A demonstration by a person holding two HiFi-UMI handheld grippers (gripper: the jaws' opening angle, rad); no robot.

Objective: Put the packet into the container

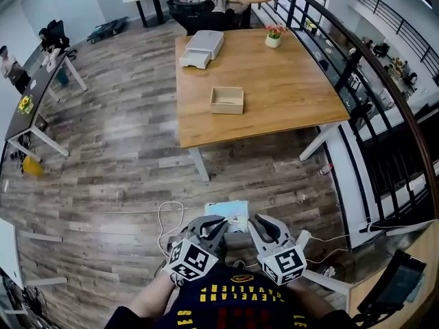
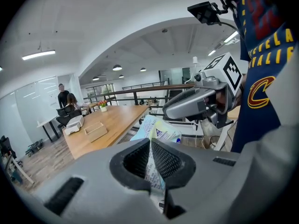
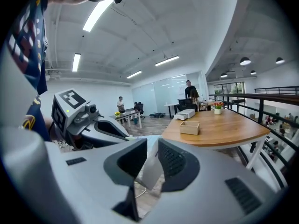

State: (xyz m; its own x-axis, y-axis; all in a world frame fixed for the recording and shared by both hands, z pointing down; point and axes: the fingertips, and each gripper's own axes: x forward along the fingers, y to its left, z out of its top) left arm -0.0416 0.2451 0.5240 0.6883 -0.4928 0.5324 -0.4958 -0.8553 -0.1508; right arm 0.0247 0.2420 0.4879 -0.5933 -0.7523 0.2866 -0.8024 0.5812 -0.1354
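Gripping the packet [image 1: 227, 212] with left gripper [image 1: 218, 223] and right gripper [image 1: 256, 222] both clamped shut, I steadied it for the upper-centre container [image 1: 227, 108].

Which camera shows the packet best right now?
The left gripper view: the packet sits in the centre, print visible, pinched in the left tongs. The head view shows only its pale top between both tongs; the right gripper view shows just a white edge in the right tongs.

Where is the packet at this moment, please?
In the head view the packet is at bottom centre, close to the person, held by the left gripper and the right gripper above the floor, far from the container on the wooden table.
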